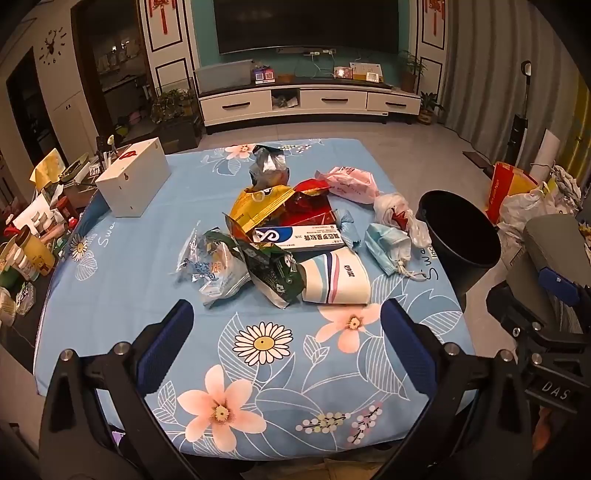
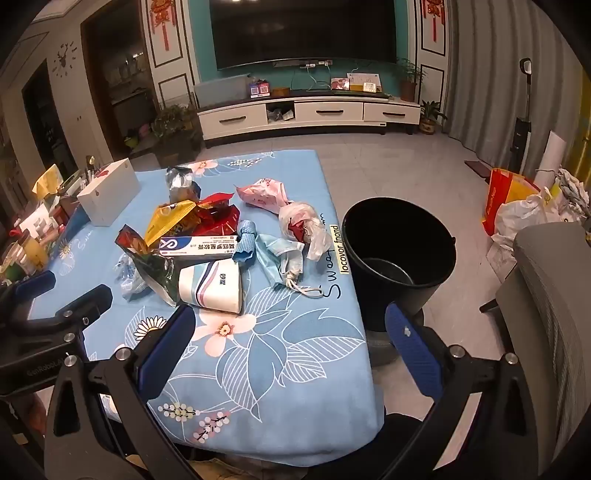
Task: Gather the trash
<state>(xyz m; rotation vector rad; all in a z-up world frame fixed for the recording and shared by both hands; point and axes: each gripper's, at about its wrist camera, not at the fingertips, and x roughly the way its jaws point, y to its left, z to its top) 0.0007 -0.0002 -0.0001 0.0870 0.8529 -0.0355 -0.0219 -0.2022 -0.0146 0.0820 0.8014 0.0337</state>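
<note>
Domestic living room.
Large wall-mounted television (image 1: 306, 26) above a low white drawer cabinet (image 1: 310, 101), potted plants (image 1: 410, 70), curtains (image 1: 487, 66), floral-clothed table (image 1: 280, 373).

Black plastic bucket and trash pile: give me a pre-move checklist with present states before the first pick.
1. Left gripper open, nothing between the jaws: ok.
2. Right gripper open, nothing between the jaws: ok.
3. Black plastic bucket upright, mouth unobstructed, beside the table's edge: ok.
4. Bucket contents: inside looks bare, but dark: cannot tell.
5. Trash all on the blue floral tablecloth, nearest piece the white striped paper packet, in front of the left gripper: ok.
6. Blue crumpled face mask, ear loops trailing loose, may snag: not ok.
</note>
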